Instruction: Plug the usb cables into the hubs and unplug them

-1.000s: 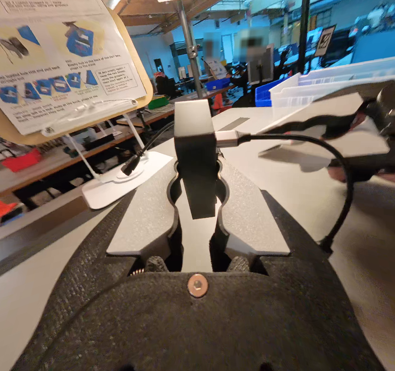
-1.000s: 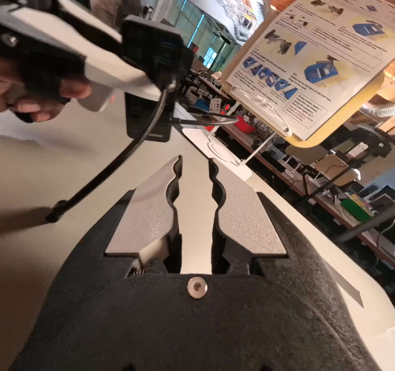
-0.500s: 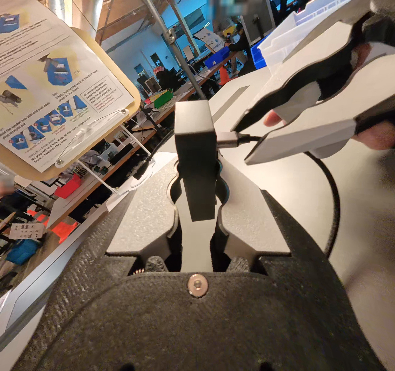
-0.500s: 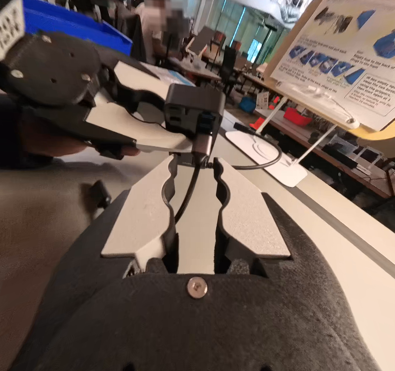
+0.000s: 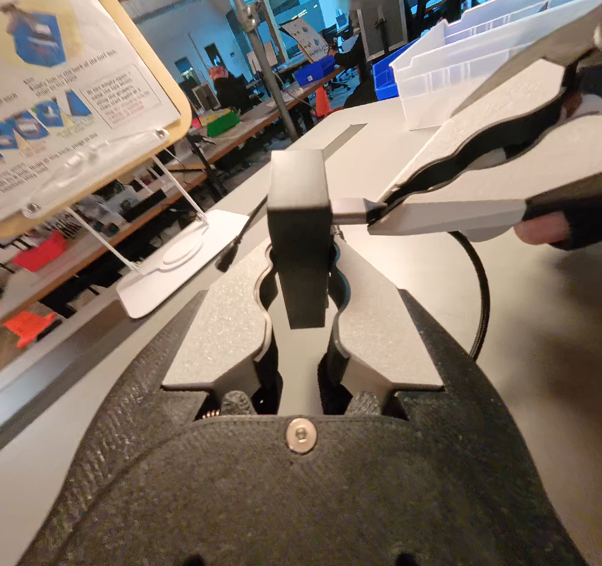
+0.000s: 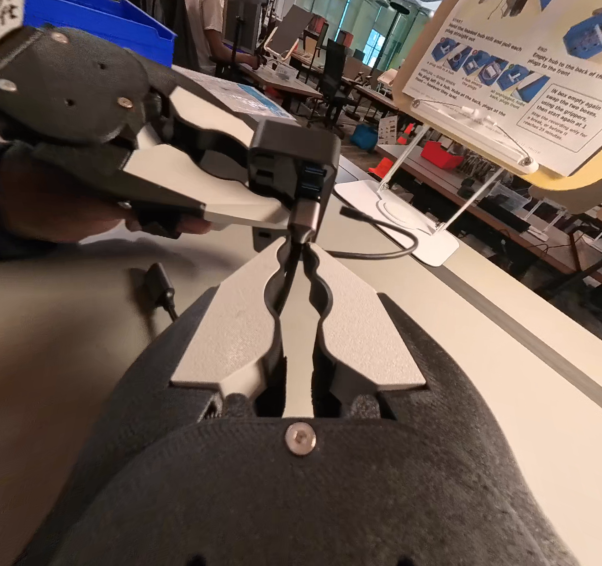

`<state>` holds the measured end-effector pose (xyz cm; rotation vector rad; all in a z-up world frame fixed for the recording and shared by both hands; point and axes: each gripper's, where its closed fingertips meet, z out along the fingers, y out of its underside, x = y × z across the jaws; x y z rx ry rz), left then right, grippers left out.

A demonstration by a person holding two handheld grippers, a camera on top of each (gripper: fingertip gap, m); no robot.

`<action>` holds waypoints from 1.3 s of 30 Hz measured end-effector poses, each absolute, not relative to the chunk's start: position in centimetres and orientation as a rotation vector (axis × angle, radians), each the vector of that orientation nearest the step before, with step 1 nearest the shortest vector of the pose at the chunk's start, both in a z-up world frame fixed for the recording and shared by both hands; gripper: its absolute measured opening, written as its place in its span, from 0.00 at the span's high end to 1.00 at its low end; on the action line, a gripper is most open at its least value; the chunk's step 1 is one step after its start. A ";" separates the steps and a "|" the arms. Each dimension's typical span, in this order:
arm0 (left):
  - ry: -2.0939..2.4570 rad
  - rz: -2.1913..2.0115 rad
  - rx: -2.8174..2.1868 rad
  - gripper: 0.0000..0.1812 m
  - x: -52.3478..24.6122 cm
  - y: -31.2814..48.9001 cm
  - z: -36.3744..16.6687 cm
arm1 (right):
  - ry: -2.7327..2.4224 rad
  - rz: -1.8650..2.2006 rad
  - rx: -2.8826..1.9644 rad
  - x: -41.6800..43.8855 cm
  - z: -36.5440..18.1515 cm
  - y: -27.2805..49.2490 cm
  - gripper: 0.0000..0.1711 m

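My left gripper (image 5: 301, 250) is shut on a black usb hub (image 5: 298, 224) and holds it upright above the grey table. A usb cable's silver plug (image 5: 348, 211) sits in the hub's right side. My right gripper (image 5: 378, 214) comes in from the right, shut on the back of that plug. In the right wrist view the right gripper (image 6: 298, 244) pinches the black cable just behind the plug (image 6: 304, 221), under the hub (image 6: 293, 162). The left gripper (image 6: 195, 185) reaches in from the left. The cable's far connector (image 6: 159, 281) lies on the table.
An instruction board (image 5: 81, 94) on a white stand (image 5: 182, 257) is at the left. A second black cable (image 6: 374, 252) runs from the hub toward the stand base. White bins (image 5: 472, 61) stand at the back right, a blue bin (image 6: 81, 19) behind the left gripper.
The right gripper, open and apart from the hub a second ago, has moved in to the plug and shut on it. The left gripper still holds the hub.
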<state>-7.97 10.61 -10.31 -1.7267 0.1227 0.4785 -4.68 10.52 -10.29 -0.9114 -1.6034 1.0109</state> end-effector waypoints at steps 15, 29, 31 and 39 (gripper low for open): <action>0.099 0.452 -1.766 0.84 -8.7 10.5 -11.0 | -1.632 0.931 -0.923 -4.9 -11.2 10.5 0.98; 0.088 0.445 -1.788 0.84 -8.9 10.5 -11.5 | -1.678 0.929 -0.907 -4.7 -11.8 10.5 0.98; 0.081 0.443 -1.789 0.84 -9.0 10.3 -11.5 | -1.681 0.874 -0.876 -4.9 -11.6 10.9 0.98; -0.047 0.490 -1.791 0.84 -11.8 9.4 -11.3 | -1.643 0.844 -0.923 -4.8 -11.3 12.5 0.98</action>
